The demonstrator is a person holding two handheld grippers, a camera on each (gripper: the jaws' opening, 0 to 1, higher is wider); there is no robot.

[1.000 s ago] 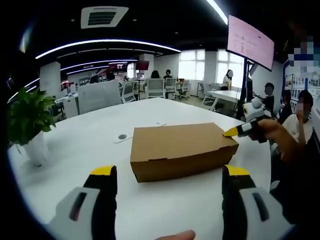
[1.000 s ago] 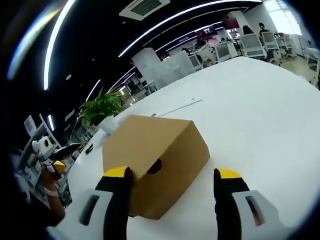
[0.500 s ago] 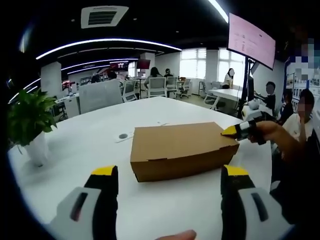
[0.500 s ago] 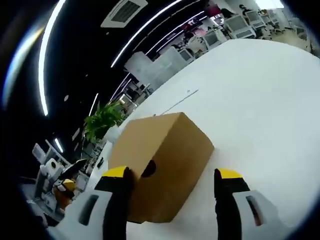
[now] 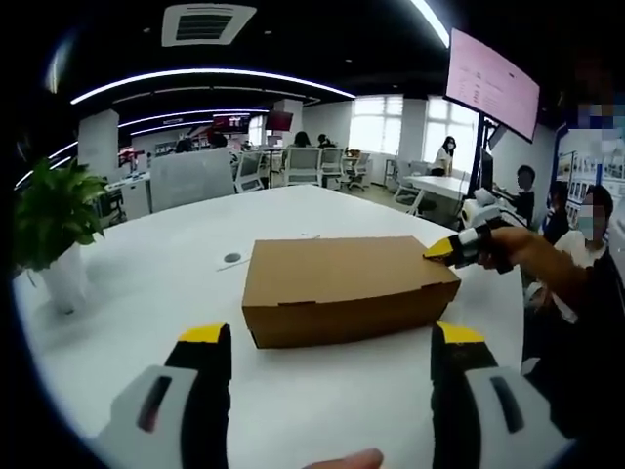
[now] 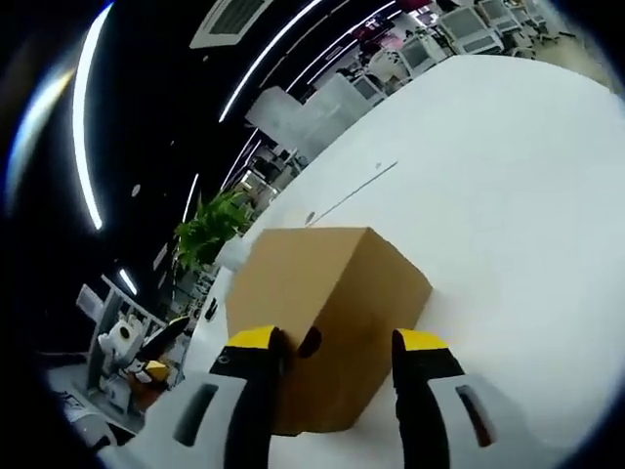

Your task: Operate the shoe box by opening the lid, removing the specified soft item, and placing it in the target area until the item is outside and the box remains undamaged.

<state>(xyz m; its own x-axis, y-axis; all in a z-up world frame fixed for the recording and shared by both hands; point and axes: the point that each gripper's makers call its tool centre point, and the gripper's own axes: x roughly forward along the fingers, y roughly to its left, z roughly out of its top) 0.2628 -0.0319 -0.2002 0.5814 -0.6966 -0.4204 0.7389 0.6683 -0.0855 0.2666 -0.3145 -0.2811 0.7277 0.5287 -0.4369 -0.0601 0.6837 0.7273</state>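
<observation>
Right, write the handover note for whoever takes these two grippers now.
Left gripper: open, short of the shoe box, touching nothing.
Right gripper: open, jaws either side of the box's end with the finger hole; contact not clear. Its yellow tip shows at the box's far right corner.
Box: on the white table, lid closed, no damage visible.
Done: nothing beyond the approach.
Left: open the lid, take out the soft item, place it in the target area.
</observation>
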